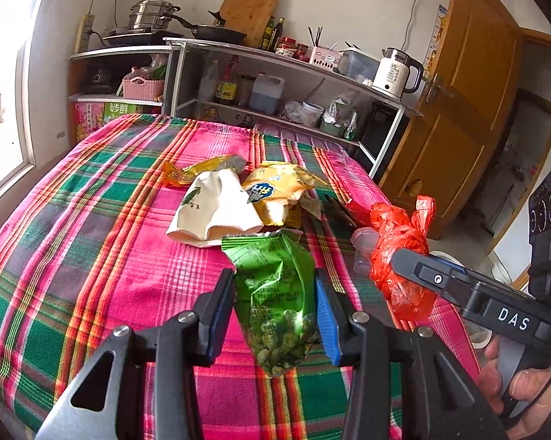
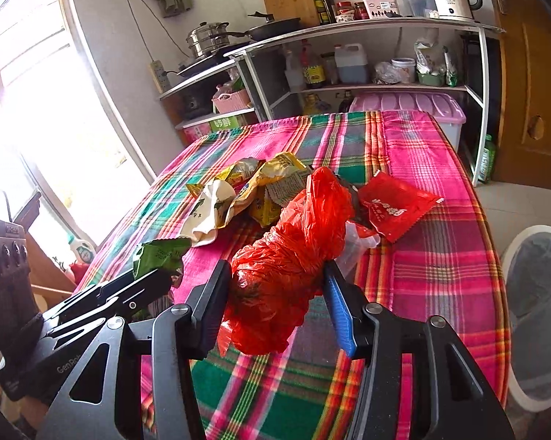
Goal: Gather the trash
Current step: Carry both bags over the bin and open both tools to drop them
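Observation:
My left gripper [image 1: 273,282] is shut on a green snack wrapper [image 1: 275,293], held above the plaid tablecloth [image 1: 92,256]; the wrapper also shows in the right wrist view [image 2: 158,256]. My right gripper [image 2: 277,282] is shut on a crumpled red plastic bag [image 2: 290,271], also seen at the right of the left wrist view [image 1: 400,256]. More trash lies mid-table: a white wrapper [image 1: 217,209], yellow wrappers [image 1: 279,187], a red packet [image 2: 392,209] and a small clear cup [image 1: 363,245].
A white bin lined with a bag [image 2: 539,293] stands on the floor right of the table. Behind the table are shelves [image 1: 275,84] with pots, bottles and a kettle [image 1: 396,73]. A window is at the left, a wooden door [image 1: 466,91] at the right.

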